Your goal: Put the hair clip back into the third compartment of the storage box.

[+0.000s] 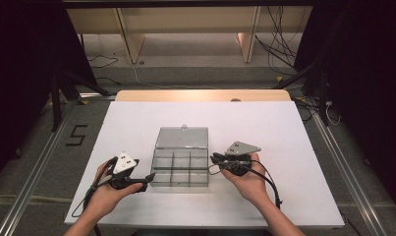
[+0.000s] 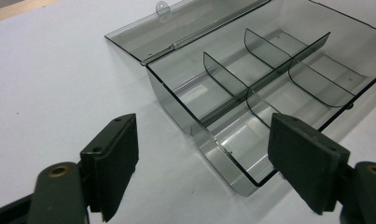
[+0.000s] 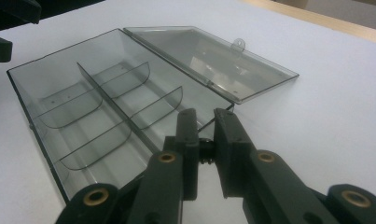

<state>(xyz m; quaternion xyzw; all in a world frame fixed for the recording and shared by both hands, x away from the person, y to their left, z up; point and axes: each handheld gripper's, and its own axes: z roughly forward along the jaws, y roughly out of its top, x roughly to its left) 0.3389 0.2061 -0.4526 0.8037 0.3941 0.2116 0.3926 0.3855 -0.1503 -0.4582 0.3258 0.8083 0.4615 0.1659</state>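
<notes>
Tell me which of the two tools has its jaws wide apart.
The left tool: its jaws stand wide apart, near a corner of the open box. The right tool has its jaws nearly together at the box's other end.

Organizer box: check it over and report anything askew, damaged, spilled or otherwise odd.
Nothing stands out. The clear organizer box sits square on the white table, lid folded flat open behind it, dividers upright, compartments empty, no cracks or spills visible. The left gripper is open beside it, the right gripper shut at its other side.
</notes>
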